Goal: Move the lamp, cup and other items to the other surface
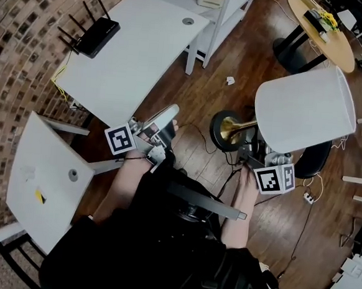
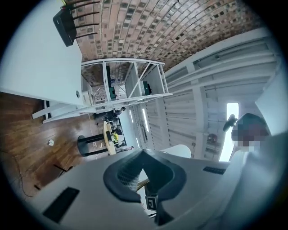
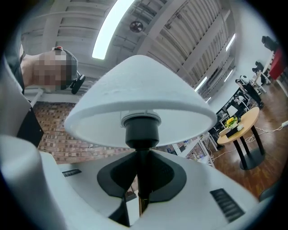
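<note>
The lamp hangs tilted over the wooden floor, with its white shade (image 1: 308, 110), brass stem (image 1: 242, 125) and round black base (image 1: 222, 130). My right gripper (image 1: 251, 146) is shut on the stem just under the shade. In the right gripper view the shade (image 3: 139, 103) fills the view above the pinched stem (image 3: 141, 170), and the right gripper (image 3: 140, 179) has both pads against it. My left gripper (image 1: 168, 113) is to the left of the lamp, shut, with nothing held. The left gripper (image 2: 144, 152) looks past the white table toward the shelves. No cup shows.
A white table (image 1: 132, 49) with a black router (image 1: 93, 34) stands ahead on the left. A second white table (image 1: 47, 180) is at lower left by the brick wall. A white shelf (image 1: 210, 6) and a round wooden table (image 1: 327, 34) stand farther off. Cables lie on the floor.
</note>
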Action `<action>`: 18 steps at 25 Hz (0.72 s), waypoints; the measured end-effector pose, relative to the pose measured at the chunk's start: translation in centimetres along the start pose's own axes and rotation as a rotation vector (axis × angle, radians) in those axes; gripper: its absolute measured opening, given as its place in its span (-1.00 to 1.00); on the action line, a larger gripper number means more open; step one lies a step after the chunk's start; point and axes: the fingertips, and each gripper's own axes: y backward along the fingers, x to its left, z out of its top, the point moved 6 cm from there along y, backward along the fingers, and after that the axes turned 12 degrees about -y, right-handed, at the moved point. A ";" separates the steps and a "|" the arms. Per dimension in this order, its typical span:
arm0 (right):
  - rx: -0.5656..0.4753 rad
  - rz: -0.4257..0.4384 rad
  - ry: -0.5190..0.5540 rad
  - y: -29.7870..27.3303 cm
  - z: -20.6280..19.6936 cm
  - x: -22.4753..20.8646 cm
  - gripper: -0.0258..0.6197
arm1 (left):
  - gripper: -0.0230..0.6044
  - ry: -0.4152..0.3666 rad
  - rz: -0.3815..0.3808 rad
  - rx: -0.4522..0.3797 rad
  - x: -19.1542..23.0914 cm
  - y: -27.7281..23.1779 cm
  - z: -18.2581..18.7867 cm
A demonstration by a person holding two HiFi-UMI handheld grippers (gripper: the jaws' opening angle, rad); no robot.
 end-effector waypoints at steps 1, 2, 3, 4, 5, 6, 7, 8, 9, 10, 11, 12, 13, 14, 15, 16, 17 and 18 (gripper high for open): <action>0.016 0.000 0.003 -1.2 -0.2 -0.4 -0.69 | -0.92 0.000 0.007 -0.005 0.6 -0.3 0.9; 0.027 0.004 0.007 -2.6 -0.5 -0.8 -0.69 | -0.92 -0.010 0.011 -0.009 1.2 -0.4 1.9; 0.032 0.012 0.012 -4.2 -0.9 -1.3 -0.69 | -0.92 -0.024 0.015 -0.014 2.1 -0.6 3.0; 0.033 0.019 0.015 -5.9 -1.3 -1.7 -0.69 | -0.92 -0.029 0.023 -0.023 3.2 -0.6 4.1; 0.037 0.021 0.013 -7.4 -2.0 -2.1 -0.69 | -0.92 -0.017 0.037 -0.037 4.4 -0.5 5.0; 0.044 0.019 0.006 -8.6 -2.7 -2.4 -0.69 | -0.93 0.003 0.055 -0.049 5.6 -0.2 5.7; 0.053 0.017 -0.002 -9.6 -3.4 -2.6 -0.69 | -0.93 0.018 0.072 -0.059 6.5 0.1 6.3; 0.061 0.019 -0.008 -10.5 -3.9 -2.8 -0.69 | -0.93 0.022 0.083 -0.064 7.2 0.3 6.9; 0.065 0.025 -0.011 -11.3 -4.2 -3.0 -0.69 | -0.92 0.017 0.090 -0.065 7.7 0.3 7.4; 0.065 0.033 -0.012 -11.9 -4.4 -3.1 -0.69 | -0.93 0.006 0.097 -0.063 8.1 0.4 7.8; 0.063 0.041 -0.013 -12.3 -4.7 -3.2 -0.69 | -0.92 -0.006 0.103 -0.061 8.3 0.4 8.1; 0.061 0.047 -0.014 -12.3 -4.9 -3.3 -0.69 | -0.92 -0.015 0.110 -0.061 8.4 0.5 8.3; 0.061 0.049 -0.018 -12.1 -5.2 -3.4 -0.69 | -0.92 -0.020 0.116 -0.066 8.3 0.7 8.2; 0.062 0.049 -0.023 -11.7 -5.4 -3.6 -0.69 | -0.93 -0.020 0.123 -0.075 8.1 0.9 8.0; 0.064 0.045 -0.030 -11.2 -5.4 -3.8 -0.69 | -0.93 -0.019 0.129 -0.083 7.6 1.1 7.5; 0.064 0.041 -0.039 -10.7 -5.3 -3.9 -0.69 | -0.92 -0.019 0.133 -0.087 7.1 1.2 7.0; 0.061 0.040 -0.047 -10.2 -5.0 -4.0 -0.69 | -0.93 -0.022 0.135 -0.086 6.5 1.2 6.4; 0.056 0.042 -0.053 -9.7 -4.6 -4.0 -0.69 | -0.93 -0.028 0.135 -0.081 6.0 1.1 5.9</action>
